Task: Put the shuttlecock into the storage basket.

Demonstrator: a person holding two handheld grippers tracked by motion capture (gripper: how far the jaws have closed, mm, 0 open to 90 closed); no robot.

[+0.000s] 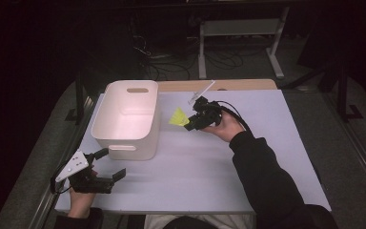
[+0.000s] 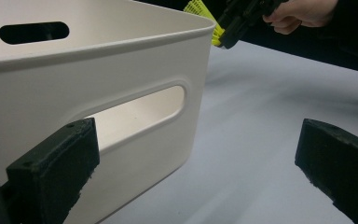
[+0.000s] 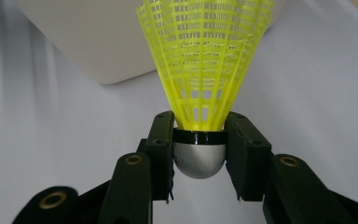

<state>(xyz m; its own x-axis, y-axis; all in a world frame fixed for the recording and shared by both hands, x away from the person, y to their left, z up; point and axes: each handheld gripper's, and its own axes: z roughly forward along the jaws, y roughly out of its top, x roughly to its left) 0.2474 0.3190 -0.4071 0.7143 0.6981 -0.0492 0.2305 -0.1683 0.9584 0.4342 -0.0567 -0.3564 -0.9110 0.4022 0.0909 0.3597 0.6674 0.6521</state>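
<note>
A yellow plastic shuttlecock point(image 3: 204, 60) with a silver cap and a black band is clamped at its base between the jaws of my right gripper point(image 3: 199, 149). In the high view that right gripper point(image 1: 190, 123) hangs above the table just right of the white bin point(image 1: 124, 129), and the shuttlecock point(image 1: 177, 117) points its skirt toward the bin. My left gripper point(image 1: 114, 164) rests near the table's front left corner, open, with nothing between its jaws. Its own view looks along the bin's front wall point(image 2: 135, 60) with the handle slot, and the shuttlecock point(image 2: 205, 16) shows beyond the bin's rim.
The white table top point(image 1: 267, 143) stretches to the right of the bin. A strip of wooden board point(image 1: 238, 85) lies along the far edge. Beyond it stand a desk frame point(image 1: 240, 38) and cables on a dark floor.
</note>
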